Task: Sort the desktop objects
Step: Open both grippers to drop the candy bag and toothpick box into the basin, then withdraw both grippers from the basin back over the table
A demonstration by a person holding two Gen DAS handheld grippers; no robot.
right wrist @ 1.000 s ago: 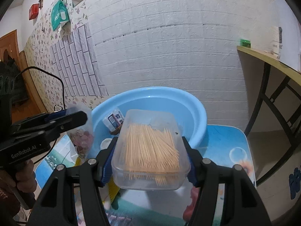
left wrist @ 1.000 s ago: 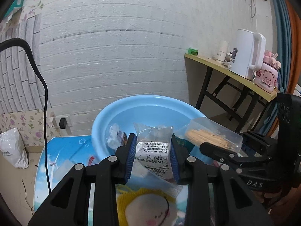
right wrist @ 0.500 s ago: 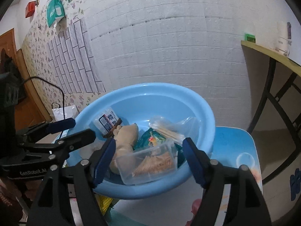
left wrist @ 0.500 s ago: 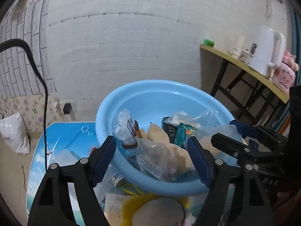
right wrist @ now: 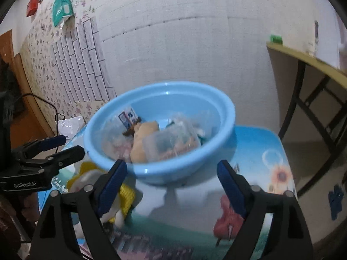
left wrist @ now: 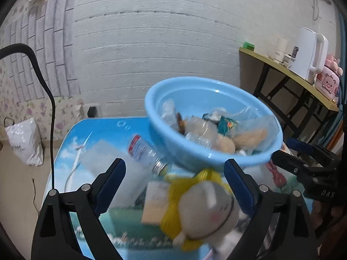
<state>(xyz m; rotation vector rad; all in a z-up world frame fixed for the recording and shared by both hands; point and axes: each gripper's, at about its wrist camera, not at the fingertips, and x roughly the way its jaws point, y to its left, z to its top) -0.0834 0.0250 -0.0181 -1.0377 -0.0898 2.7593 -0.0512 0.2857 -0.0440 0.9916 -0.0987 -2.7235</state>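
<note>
A round sky-blue plastic basin (right wrist: 159, 130) at twelve o'clock on the picture-printed table (right wrist: 256, 151) gathers sorted bags and a clear toothpick box (right wrist: 171, 143). The left gripper (left wrist: 173, 184) and right gripper (right wrist: 171, 179), jaws just opened, stand wide and empty; a yellow-hooded plush doll (left wrist: 201, 208) awaits below the left.

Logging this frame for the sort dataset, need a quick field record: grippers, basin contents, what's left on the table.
left gripper: open, jaws have just been opening, nothing clamped
right gripper: open, jaws have just been opening, nothing between the pads
basin: blue, on the table, holds the clear toothpick box, a clear bag and other small packets
still on table: yellow plush toy, clear bottle lying on its side, a small card under the toy
image quality: motion blur, labels unreadable
</note>
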